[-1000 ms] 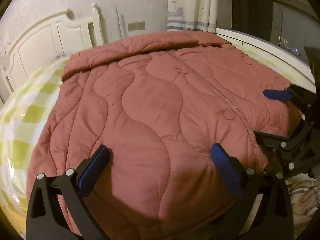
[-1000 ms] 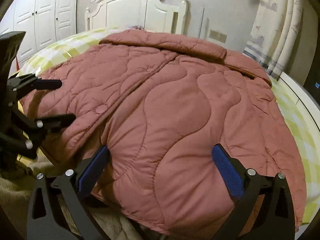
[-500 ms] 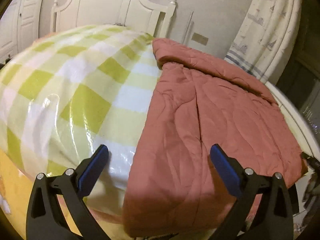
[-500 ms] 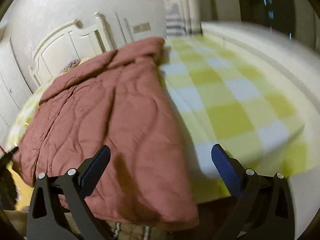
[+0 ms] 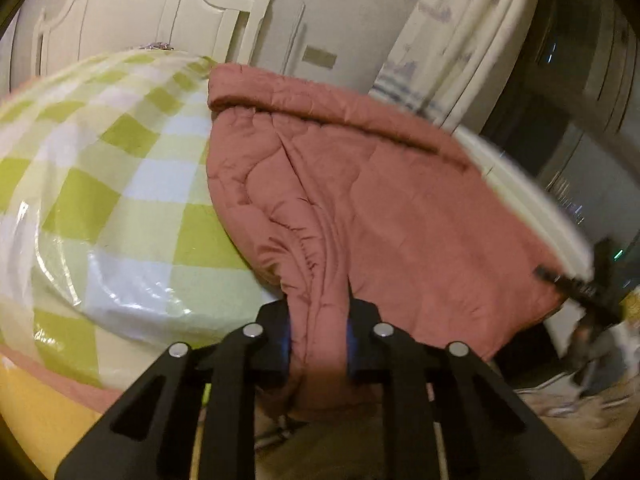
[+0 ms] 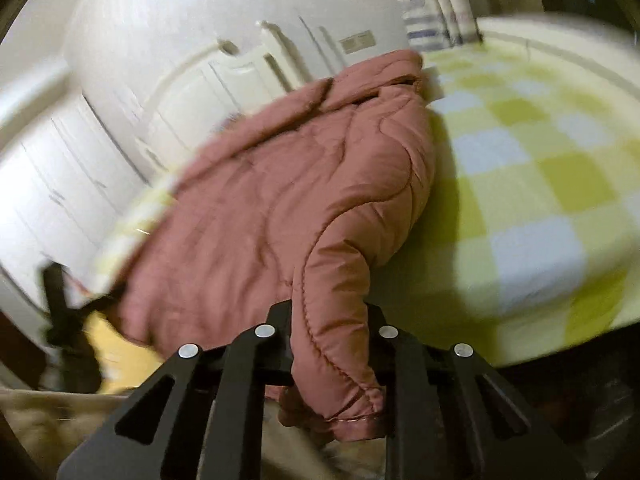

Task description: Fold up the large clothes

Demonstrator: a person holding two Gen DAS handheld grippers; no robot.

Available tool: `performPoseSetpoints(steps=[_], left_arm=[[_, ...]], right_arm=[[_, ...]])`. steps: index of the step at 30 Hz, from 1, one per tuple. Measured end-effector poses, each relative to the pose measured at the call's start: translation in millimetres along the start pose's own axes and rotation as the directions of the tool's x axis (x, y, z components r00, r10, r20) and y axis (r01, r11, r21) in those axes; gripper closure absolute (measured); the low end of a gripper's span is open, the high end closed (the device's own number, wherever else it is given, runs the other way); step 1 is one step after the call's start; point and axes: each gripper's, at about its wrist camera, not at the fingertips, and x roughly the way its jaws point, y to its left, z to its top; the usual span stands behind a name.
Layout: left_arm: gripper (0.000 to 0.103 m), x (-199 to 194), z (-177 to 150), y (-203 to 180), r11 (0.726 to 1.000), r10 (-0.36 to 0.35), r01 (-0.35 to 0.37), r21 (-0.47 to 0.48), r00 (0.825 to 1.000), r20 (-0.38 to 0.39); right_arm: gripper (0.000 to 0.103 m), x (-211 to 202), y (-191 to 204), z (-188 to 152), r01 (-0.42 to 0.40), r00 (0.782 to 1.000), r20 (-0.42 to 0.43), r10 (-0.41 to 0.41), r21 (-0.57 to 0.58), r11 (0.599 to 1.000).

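Note:
A rust-pink quilted jacket [image 5: 400, 208] lies spread over a bed with a green-checked sheet [image 5: 120, 200]. My left gripper [image 5: 318, 340] is at the jacket's near left corner, jaws closing, and its blue pads pinch a bunched fold of the hem. My right gripper [image 6: 330, 344] is at the near right corner of the jacket [image 6: 280, 200], jaws closing, with the stitched hem squeezed between them and hanging down past them. Each view shows the other gripper as a dark blur at the jacket's far corner.
The checked sheet [image 6: 540, 160] lies bare on both sides of the jacket. A white headboard [image 5: 160, 12] and a curtain [image 5: 460, 40] stand behind the bed, and white wardrobe doors [image 6: 40, 200] are to the left. Beige fabric [image 5: 580, 420] lies on the floor below.
Both grippers swung outward from over the jacket's middle to its near corners. They stood wide open before and have now closed on the hem, which bunches and lifts slightly.

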Motion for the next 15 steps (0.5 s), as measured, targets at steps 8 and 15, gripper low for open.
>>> performPoseSetpoints(steps=[8, 15], left_arm=[[0.087, -126, 9, -2, 0.939, -0.322, 0.343, -0.035, 0.908, 0.269], [0.086, -165, 76, 6, 0.87, -0.422, 0.491, -0.042, 0.786, 0.452]], right_arm=[[0.085, -101, 56, -8, -0.341, 0.912, 0.17, 0.373, -0.189, 0.921], [0.085, -139, 99, 68, -0.312, 0.856, 0.357, 0.374, -0.22, 0.924]])
